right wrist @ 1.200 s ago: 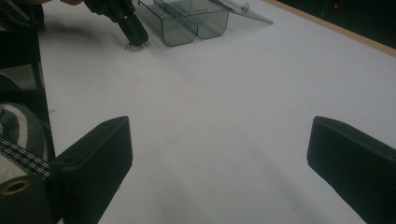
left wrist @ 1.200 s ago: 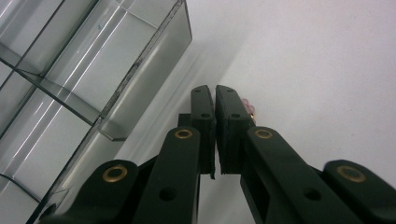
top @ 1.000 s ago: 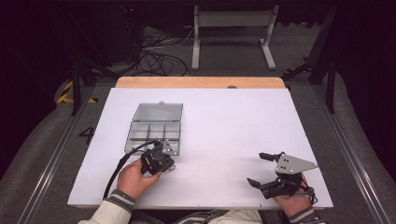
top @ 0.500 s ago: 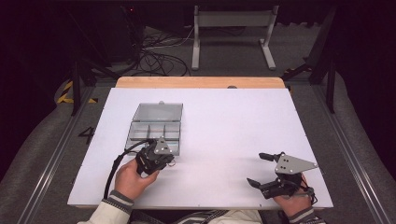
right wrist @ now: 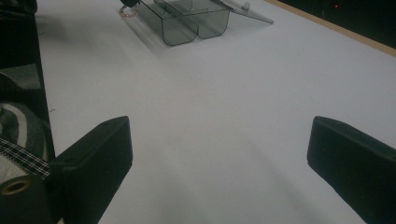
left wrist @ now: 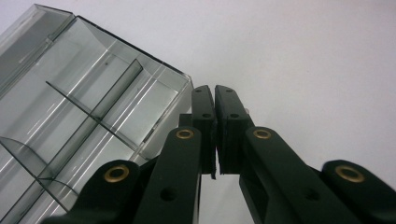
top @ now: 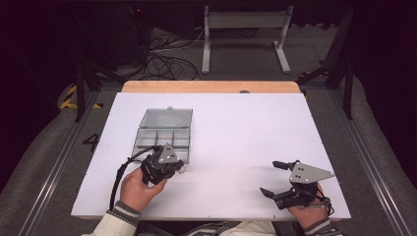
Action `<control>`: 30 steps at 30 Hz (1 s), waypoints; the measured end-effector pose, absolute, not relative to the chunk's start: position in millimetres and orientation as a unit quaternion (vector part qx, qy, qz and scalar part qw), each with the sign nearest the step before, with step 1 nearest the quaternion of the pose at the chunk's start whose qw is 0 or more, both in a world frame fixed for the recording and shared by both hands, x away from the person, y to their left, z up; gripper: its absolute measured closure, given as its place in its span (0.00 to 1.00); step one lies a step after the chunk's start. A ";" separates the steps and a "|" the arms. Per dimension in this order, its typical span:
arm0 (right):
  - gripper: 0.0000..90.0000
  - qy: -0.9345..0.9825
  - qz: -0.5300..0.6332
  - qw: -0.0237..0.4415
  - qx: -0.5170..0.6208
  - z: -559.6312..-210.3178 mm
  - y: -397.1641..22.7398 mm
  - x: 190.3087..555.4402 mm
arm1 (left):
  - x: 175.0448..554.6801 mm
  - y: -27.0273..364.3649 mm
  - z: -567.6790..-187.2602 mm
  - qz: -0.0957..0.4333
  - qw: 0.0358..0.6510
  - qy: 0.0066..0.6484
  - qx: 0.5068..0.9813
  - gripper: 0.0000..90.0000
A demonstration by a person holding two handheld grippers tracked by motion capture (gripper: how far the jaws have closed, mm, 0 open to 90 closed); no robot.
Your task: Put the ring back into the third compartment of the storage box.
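Note:
A clear plastic compartment box (top: 164, 132) lies on the white table with its lid folded back; it also shows in the left gripper view (left wrist: 84, 107) and the right gripper view (right wrist: 187, 21). My left gripper (top: 181, 168) (left wrist: 215, 93) hovers at the box's near right corner with its jaws pressed together. A small pinkish thing (right wrist: 127, 12) hangs at its tips; how the jaws grip it is hard to tell. My right gripper (top: 269, 177) (right wrist: 219, 154) rests near the table's front right, jaws wide apart and nothing between them.
The white table top (top: 246, 132) ends in a wooden strip (top: 211, 86) at the far edge. Beyond it stand a metal frame (top: 243, 29) and loose cables (top: 162, 56) on the dark floor. The box's compartments look bare.
My left gripper has lifted a little and edged toward the box's near corner, jaws still together. The right gripper has stayed where it was.

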State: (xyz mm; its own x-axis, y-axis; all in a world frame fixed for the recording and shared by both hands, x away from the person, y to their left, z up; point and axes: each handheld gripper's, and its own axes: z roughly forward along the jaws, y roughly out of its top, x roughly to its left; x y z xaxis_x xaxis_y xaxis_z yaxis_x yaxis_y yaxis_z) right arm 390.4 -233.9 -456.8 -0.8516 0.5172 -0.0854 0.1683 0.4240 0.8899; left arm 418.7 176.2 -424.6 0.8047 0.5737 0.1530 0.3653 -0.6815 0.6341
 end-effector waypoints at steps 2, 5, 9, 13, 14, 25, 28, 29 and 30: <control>0.08 0.825 0.495 0.176 0.208 -456.8 -233.9 390.4 | 417.6 177.0 -422.0 0.177 0.307 0.261 0.898 0.97; 0.08 0.825 0.495 0.177 0.208 -457.0 -233.7 390.4 | 417.1 178.8 -417.4 0.182 0.315 0.264 0.894 0.97; 0.08 0.825 0.494 0.177 0.208 -457.0 -233.4 390.4 | 417.5 181.5 -410.7 0.184 0.334 0.270 0.884 0.97; 0.08 0.825 0.494 0.177 0.209 -457.1 -233.5 390.3 | 418.4 183.2 -405.5 0.188 0.346 0.276 0.877 0.97; 0.08 0.825 0.494 0.177 0.208 -457.1 -233.5 390.5 | 418.7 183.4 -404.8 0.188 0.349 0.279 0.875 0.97; 0.08 0.826 0.494 0.177 0.208 -457.2 -233.4 390.5 | 426.0 187.4 -395.7 0.199 0.368 0.299 0.858 0.97; 0.08 0.826 0.494 0.176 0.209 -457.3 -233.4 390.4 | 428.8 189.0 -394.1 0.203 0.374 0.305 0.852 0.97; 0.08 0.825 0.494 0.177 0.208 -457.3 -233.3 390.6 | 429.4 189.0 -394.1 0.200 0.378 0.309 0.849 0.97; 0.08 0.826 0.494 0.177 0.208 -457.3 -233.3 390.6 | 430.4 189.4 -394.0 0.202 0.378 0.312 0.848 0.97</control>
State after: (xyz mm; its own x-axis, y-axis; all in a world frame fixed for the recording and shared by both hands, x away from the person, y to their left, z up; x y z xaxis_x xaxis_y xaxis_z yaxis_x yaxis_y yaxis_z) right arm 390.6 -233.3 -457.3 -0.8510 0.5180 -0.0865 0.1688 0.4257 0.8890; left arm 430.4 189.4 -394.0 0.7245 0.6810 0.1064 0.3755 -0.5194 0.7676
